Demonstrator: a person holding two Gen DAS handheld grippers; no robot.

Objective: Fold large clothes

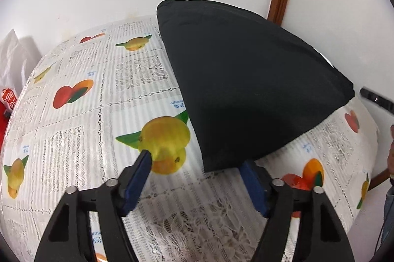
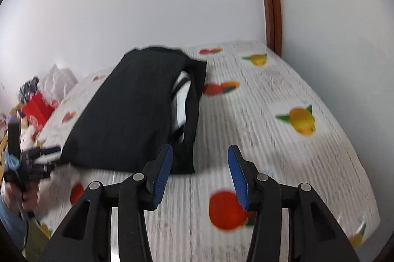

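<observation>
The black garment lies folded into a compact bundle on the fruit-print tablecloth, up toward the wall. The left gripper has its blue pads spread wide, nothing between them, with the bundle's near corner lying just ahead of them. From the other side the right gripper is spread apart too, empty, hovering just short of the garment's near edge, white lining peeking out of the fold.
</observation>
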